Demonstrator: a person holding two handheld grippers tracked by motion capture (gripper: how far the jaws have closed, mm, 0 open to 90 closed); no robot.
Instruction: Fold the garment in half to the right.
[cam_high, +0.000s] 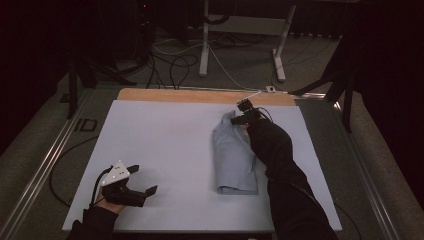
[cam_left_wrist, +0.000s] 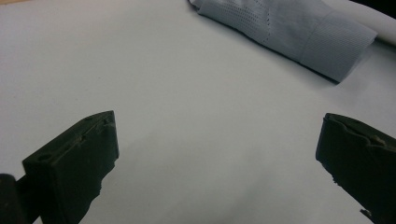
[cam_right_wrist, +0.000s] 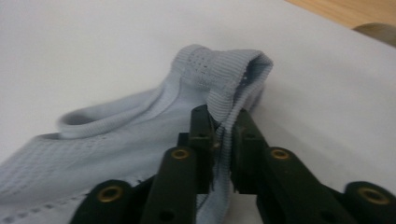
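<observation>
Presently: my right gripper (cam_right_wrist: 223, 140) clamped on folded grey garment's (cam_high: 234, 155) ribbed edge; my left gripper (cam_high: 142, 182) spread wide, empty, garment well apart ahead.

The person's right sleeve (cam_high: 280, 160) hides the right edge of the folded garment (cam_high: 232, 155). In the left gripper view, the garment's far end is cut off by the top edge.
</observation>
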